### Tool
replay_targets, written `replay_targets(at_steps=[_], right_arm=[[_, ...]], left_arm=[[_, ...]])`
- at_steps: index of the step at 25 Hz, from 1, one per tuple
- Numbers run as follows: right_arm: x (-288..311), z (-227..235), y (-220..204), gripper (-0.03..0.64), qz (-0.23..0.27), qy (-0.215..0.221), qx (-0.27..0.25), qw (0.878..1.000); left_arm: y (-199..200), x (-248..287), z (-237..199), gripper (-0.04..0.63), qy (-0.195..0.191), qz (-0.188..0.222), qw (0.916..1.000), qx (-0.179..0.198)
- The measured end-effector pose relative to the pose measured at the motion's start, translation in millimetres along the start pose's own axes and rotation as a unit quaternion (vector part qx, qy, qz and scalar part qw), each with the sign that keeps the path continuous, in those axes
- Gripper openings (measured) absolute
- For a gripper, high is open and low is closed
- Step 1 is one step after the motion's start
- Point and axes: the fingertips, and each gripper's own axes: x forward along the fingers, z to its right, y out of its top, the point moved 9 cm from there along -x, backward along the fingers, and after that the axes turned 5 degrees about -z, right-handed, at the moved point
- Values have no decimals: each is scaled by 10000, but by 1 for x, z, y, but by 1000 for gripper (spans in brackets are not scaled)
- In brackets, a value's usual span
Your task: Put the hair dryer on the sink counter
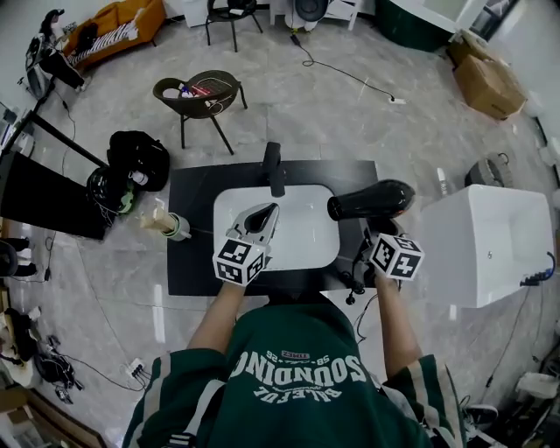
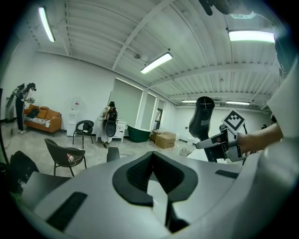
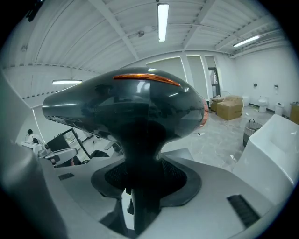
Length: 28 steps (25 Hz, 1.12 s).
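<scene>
Right gripper [image 1: 378,229] pinches the dryer [image 1: 372,199] by its handle, a pad on each side, handle upright between them. Dryer body lies crosswise, nozzle toward the basin [image 1: 306,229], over the counter [image 1: 192,201] strip right of it; it looks clear of the surface. Judged: the set-down spot lies straight below the right gripper. Left gripper [image 1: 260,219] is spread and empty over the basin, so it is the farther one.

Grey tiled floor [image 1: 350,122]; black chair [image 1: 203,94]; orange sofa [image 1: 114,26]; ceiling striplights [image 2: 156,63].
</scene>
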Motion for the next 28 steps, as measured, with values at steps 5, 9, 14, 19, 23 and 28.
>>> replay_targets(at_steps=[5,9,14,19,23,28], right_arm=[[7,0,2,201,-85,-163,-51,9998],[15,3,4,201,-142,-238,-73,9996],[27,9,8,201,-238,-305,-42,9992],[45,19,11,201,-376,-323,-15,9988],[62,26,12,201,-544,-327,4,9980],[86,34,14,201,-752,-326,-17,9966]], left_arm=[[0,6,-2,12,-110,-30,9999,35],[1,11,-5,12,-136,-40,9999,46],[3,19,-8,12,-143,-81,9999,45],[8,32,-12,12,-110,-125,9998,105],[12,39,-18,11,-52,-163,9998,95],[13,51,-26,12,-2,-259,9996,101]])
